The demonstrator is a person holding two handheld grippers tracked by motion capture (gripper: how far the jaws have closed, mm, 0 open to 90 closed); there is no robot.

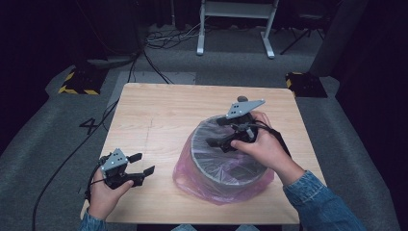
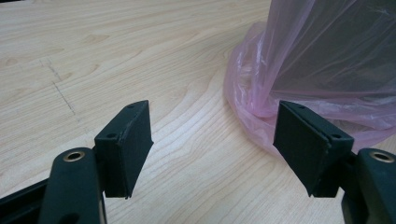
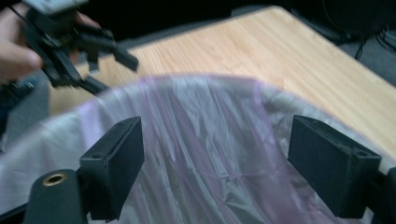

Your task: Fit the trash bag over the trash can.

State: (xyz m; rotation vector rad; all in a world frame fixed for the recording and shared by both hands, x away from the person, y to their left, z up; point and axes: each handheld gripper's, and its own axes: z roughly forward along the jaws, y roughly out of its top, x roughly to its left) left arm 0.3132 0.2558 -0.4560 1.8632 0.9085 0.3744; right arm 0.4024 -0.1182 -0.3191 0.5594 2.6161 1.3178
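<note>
Near the bench's front right corner, a round grey bin [image 1: 226, 161] is lined with a thin pink plastic bag [image 1: 192, 178], its excess bunched at the base. Both the right gripper [image 1: 222, 132] above its rim and the left gripper [image 1: 142, 163] near the front left corner are released, empty; tidying seemingly remains.

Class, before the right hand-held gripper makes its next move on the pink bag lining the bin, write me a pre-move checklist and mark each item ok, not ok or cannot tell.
1. Right hand-held gripper jaws open, nothing between the pads: ok.
2. Right hand-held gripper positioned over the bin opening: ok, the liner's inside lies beyond its jaws.
3. Pink bag draped over the rim and down the outside: ok; it bunches on the table at the base.
4. Left hand-held gripper open and apart from the bin: ok.
5. Bag free of tears: cannot tell.
6. Bin upright on the table: ok.
</note>
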